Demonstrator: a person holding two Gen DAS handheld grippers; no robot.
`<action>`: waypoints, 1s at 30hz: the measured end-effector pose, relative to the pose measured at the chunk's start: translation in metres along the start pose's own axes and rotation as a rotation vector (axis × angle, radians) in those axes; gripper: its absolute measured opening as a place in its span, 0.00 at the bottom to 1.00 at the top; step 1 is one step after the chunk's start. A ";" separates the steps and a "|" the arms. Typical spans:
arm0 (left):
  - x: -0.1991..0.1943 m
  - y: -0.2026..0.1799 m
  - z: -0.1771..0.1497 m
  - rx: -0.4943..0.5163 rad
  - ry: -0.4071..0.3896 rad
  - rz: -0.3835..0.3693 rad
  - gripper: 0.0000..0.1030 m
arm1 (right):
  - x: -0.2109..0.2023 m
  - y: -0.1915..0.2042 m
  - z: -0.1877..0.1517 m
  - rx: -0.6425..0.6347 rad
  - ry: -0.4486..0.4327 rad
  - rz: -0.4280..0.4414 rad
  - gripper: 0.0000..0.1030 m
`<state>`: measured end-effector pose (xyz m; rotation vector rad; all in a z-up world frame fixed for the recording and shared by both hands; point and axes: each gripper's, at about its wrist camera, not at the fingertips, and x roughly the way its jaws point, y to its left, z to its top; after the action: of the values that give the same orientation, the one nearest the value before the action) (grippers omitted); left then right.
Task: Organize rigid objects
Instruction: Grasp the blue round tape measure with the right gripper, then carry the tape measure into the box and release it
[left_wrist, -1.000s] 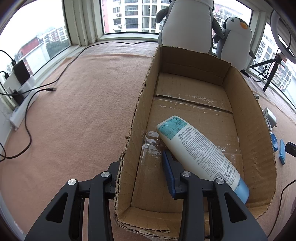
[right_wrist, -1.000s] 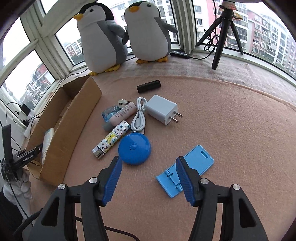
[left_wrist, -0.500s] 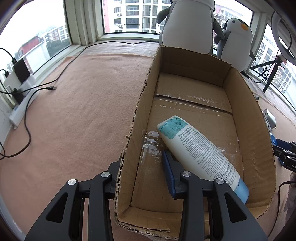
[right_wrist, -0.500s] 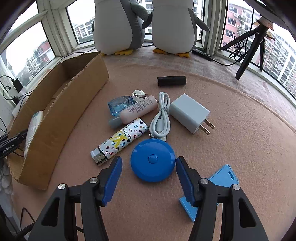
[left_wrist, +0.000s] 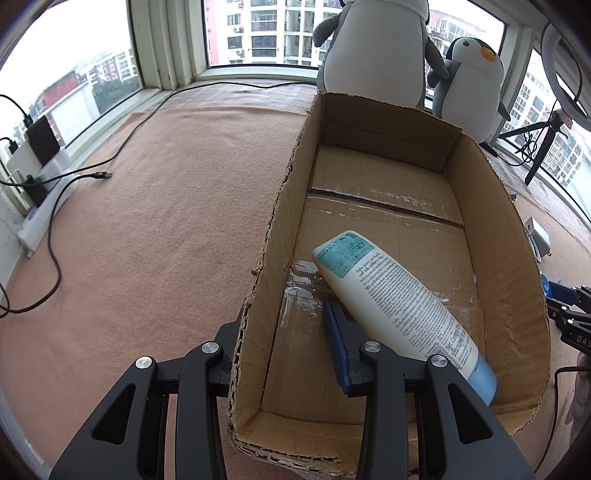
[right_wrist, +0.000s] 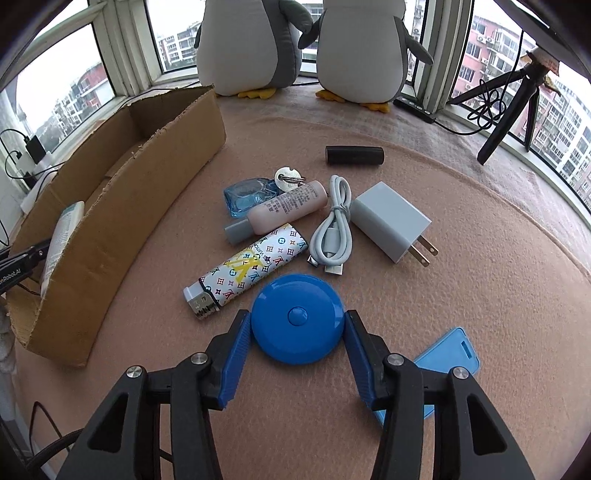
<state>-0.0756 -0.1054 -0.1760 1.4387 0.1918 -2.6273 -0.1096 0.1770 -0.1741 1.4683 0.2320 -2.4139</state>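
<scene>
The tabletop (right_wrist: 461, 229), covered in tan felt, carried everything. On it lay the open cardboard box (left_wrist: 517, 258), one long wall torn along its top edge. Two plush penguins (right_wrist: 258, 40) stood behind it at the window.

Inside the box a white lotion tube (left_wrist: 399, 302) lay slantwise on the floor, blue cap toward the near right corner. My left tool (left_wrist: 284, 332) stood spread wide astride the box's left wall: one finger outside, the other finger (left_wrist: 334, 339) inside the box, next to the tube. Whether that finger touched the tube I could not tell from this angle.

Right of the box, loose on the felt: grey wall charger (right_wrist: 389, 219), patterned lighter (right_wrist: 245, 267), pink tube (right_wrist: 284, 212) touching a clear blue bottle (right_wrist: 247, 195), coiled white cable (right_wrist: 332, 230), black cylinder (right_wrist: 354, 156) set apart farther back, and a blue phone stand (right_wrist: 447, 356) partly under my right finger.

My right tool (right_wrist: 297, 323) was spread wide, blue pads either side of the blue round tape measure (right_wrist: 297, 317), which lay flat on the felt. Both pads sat just beside its rim, not clamped.
</scene>
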 end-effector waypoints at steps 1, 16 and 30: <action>0.000 0.000 0.000 0.000 0.000 0.000 0.34 | -0.001 0.000 -0.001 0.002 -0.001 0.001 0.45; 0.000 0.001 0.000 0.000 0.000 -0.001 0.34 | -0.033 0.002 0.003 0.038 -0.066 0.034 0.45; 0.000 0.000 0.000 0.001 -0.001 0.001 0.34 | -0.073 0.050 0.047 -0.050 -0.168 0.100 0.45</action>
<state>-0.0759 -0.1055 -0.1758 1.4374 0.1894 -2.6278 -0.1005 0.1285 -0.0861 1.2187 0.1753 -2.4159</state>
